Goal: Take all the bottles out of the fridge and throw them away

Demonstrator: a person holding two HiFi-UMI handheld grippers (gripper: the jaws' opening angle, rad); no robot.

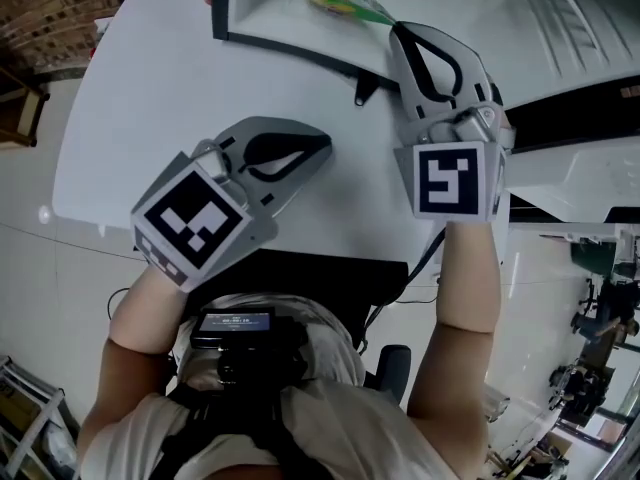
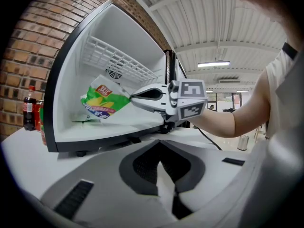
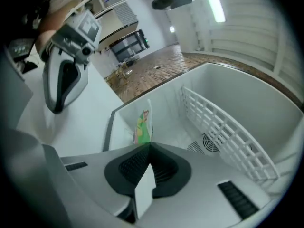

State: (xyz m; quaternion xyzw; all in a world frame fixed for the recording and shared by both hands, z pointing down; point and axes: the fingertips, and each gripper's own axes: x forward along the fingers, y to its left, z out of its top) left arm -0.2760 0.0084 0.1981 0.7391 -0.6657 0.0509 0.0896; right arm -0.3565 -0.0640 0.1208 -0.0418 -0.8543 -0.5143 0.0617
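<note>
Each gripper is a pale grey shell, rounded and tapering to a point, with black ribbed pads set in a dark teardrop hollow. The left gripper [image 1: 322, 148] shows at centre left of the head view, the right gripper [image 1: 400, 30] at upper right. The left cube [image 1: 190, 223] and right cube [image 1: 450, 180] bear black-and-white square markers (white-bordered faces). A black cable [image 1: 425, 258] runs below the right cube. At the bottom, the person wears a light short-sleeved shirt [image 1: 340, 368], dark straps [image 1: 285, 438] and a black chest unit [image 1: 235, 328] with a small lit screen.
</note>
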